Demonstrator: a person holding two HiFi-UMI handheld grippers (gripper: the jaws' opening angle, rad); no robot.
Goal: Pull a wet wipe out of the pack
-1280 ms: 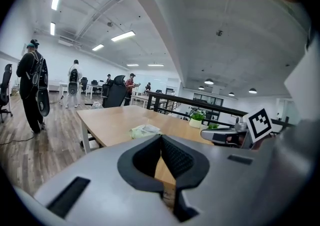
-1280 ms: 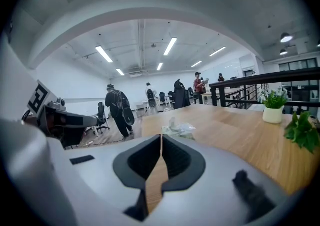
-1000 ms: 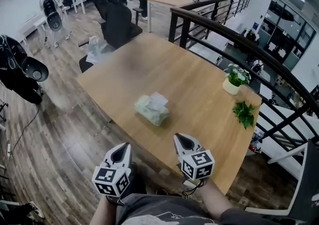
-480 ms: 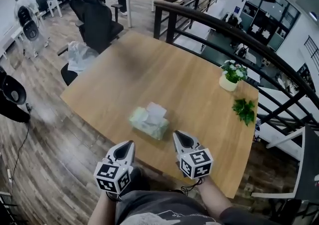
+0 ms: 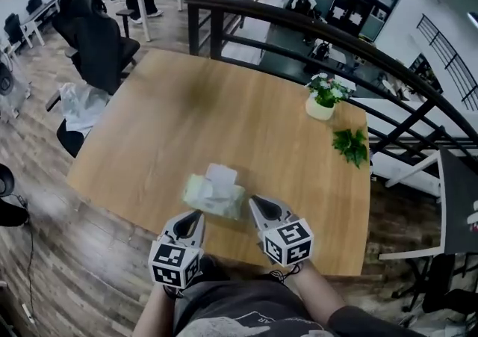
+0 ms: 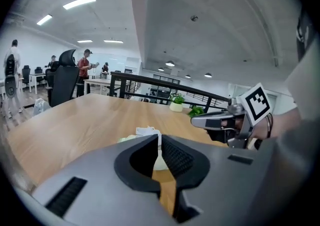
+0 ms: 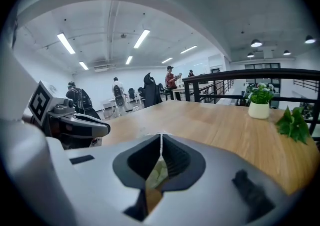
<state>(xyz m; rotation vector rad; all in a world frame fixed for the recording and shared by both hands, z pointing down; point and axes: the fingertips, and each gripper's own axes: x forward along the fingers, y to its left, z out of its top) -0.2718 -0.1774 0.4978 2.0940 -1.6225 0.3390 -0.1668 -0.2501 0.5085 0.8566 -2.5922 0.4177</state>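
Observation:
A pale green wet wipe pack (image 5: 211, 195) lies on the wooden table (image 5: 246, 119) near its front edge, with a white wipe (image 5: 222, 175) sticking up from its top. My left gripper (image 5: 196, 217) hovers just short of the pack's near left side, jaws shut and empty. Just right of the pack is my right gripper (image 5: 256, 202), also shut and empty. In the left gripper view the wipe (image 6: 146, 132) peeks over the closed left gripper (image 6: 159, 138), and the right gripper (image 6: 216, 120) shows beside it. The pack (image 7: 157, 172) shows through the right gripper's (image 7: 161, 137) jaw hollow.
A white pot with a flowering plant (image 5: 323, 99) and a green sprig (image 5: 349, 146) stand at the table's far right. A black railing (image 5: 314, 25) runs behind the table. A black office chair (image 5: 95, 38) and a white bag (image 5: 81, 102) are off the left edge. People stand at far desks.
Both grippers have come forward over the table edge and now flank the near side of the pack. The pack appears closer and lower in the head view. Both stay shut.

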